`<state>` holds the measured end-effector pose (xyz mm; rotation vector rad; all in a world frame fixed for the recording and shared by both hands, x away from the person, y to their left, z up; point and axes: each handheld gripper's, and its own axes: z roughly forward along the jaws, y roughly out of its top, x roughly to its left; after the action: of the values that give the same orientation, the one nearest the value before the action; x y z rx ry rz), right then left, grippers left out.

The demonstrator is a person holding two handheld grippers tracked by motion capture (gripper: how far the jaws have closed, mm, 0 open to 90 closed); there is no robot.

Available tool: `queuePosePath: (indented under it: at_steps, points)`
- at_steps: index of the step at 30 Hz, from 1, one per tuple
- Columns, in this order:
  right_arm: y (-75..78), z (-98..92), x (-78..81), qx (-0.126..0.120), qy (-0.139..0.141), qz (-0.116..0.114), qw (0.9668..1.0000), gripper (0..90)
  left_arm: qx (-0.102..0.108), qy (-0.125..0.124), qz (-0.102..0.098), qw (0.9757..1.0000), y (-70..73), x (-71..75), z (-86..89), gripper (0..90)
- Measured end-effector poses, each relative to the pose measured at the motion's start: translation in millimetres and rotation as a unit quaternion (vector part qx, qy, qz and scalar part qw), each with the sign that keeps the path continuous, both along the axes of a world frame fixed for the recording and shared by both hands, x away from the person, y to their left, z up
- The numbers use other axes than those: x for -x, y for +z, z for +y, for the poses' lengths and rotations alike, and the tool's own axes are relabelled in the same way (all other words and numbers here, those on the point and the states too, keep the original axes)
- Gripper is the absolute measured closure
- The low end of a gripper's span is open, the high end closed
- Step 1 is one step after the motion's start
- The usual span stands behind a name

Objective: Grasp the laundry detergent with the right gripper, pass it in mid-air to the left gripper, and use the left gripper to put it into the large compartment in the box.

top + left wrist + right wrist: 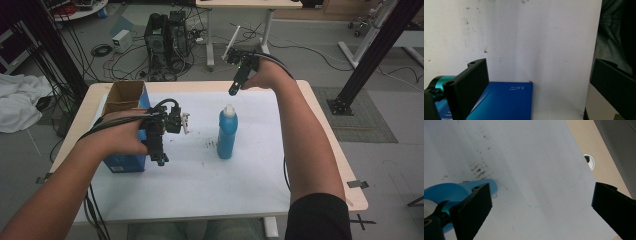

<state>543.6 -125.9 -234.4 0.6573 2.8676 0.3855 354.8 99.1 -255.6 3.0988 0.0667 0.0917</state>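
Observation:
A blue bottle [227, 134] with a white cap stands upright near the middle of the white sheet [200, 175]. My right gripper [234, 90] hangs open above and behind it, a little apart. In the right gripper view [541, 202] the bottle [456, 191] lies low at the left, partly behind the left jaw. An open blue cardboard box [125, 127] stands at the table's left. My left gripper [160, 157] is open by the box's right front corner. Seen from the left gripper view [539, 75], the box's blue face [506, 100] sits below, nothing between the jaws.
The table's wooden edge [325, 130] runs beyond the sheet on the right, with a round cable hole [589, 161] in it. Behind the table stand a computer tower [167, 37], loose cables and black frame posts. White cloth [17, 100] lies on the floor at left.

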Motion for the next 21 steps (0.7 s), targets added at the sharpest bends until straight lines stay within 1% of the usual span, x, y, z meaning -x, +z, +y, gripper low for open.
queuePosePath:
  at_steps: [1, 2, 3, 5, 9, 12, 14, 15, 16, 18, 19, 20, 21]
  points:
    - [-0.1, -0.8, 0.1, 0.002, -0.001, 0.000, 1.0000, 1.9, 0.000, 0.000, 0.000, 1.0000, 0.0, 0.0, 0.0, 1.7]
    - [-0.1, -2.0, 1.2, -0.003, -0.002, -0.002, 1.0000, 1.9, 0.002, 0.000, 0.000, 1.0000, 1.1, -0.5, 0.8, 1.7]
    - [-0.1, -2.4, 2.0, -0.006, -0.003, -0.002, 1.0000, 1.9, 0.000, 0.000, -0.003, 1.0000, 1.7, -0.5, 0.8, 1.7]
    - [-0.4, -3.7, 2.4, -0.014, -0.004, -0.002, 0.9999, 1.9, 0.001, -0.001, -0.001, 1.0000, 1.4, -0.5, 1.1, 1.7]
    - [-1.0, -4.5, 1.7, -0.021, -0.007, -0.004, 0.9998, 1.9, 0.001, -0.002, -0.001, 1.0000, 2.4, 0.3, 1.6, 1.7]
    - [-2.4, -3.9, 1.5, -0.038, -0.006, -0.003, 0.9992, 1.9, 0.002, -0.002, -0.004, 1.0000, 1.2, 0.4, 2.4, 1.7]
    - [-2.5, -2.9, 2.7, -0.053, -0.006, -0.005, 0.9986, 1.9, 0.004, -0.003, -0.005, 1.0000, -1.6, 0.7, 3.2, 1.7]
    - [-2.7, -2.2, 3.8, -0.060, -0.003, -0.007, 0.9982, 1.9, 0.002, -0.003, 0.000, 1.0000, -1.9, 0.8, 3.0, 1.7]
    - [-2.7, -1.4, 5.2, -0.070, -0.003, -0.008, 0.9975, 1.9, 0.002, -0.003, 0.000, 1.0000, -1.9, 0.8, 3.0, 1.7]
    - [-2.4, -1.5, 6.9, -0.093, 0.002, -0.011, 0.9956, 1.9, 0.003, -0.002, 0.000, 1.0000, -2.7, 0.9, 3.4, 1.7]
    - [-1.8, -1.9, 8.0, -0.109, 0.004, -0.012, 0.9940, 1.9, 0.003, -0.004, 0.000, 1.0000, -2.7, 1.0, 3.5, 1.7]
    - [-1.8, -1.9, 8.0, -0.109, 0.004, -0.012, 0.9940, 1.9, 0.004, -0.004, 0.000, 1.0000, -2.8, 1.2, 3.5, 1.7]
    - [0.2, -3.5, 10.9, -0.142, 0.004, -0.015, 0.9898, 1.9, 0.005, -0.005, 0.002, 1.0000, -3.2, 2.0, 3.6, 1.7]
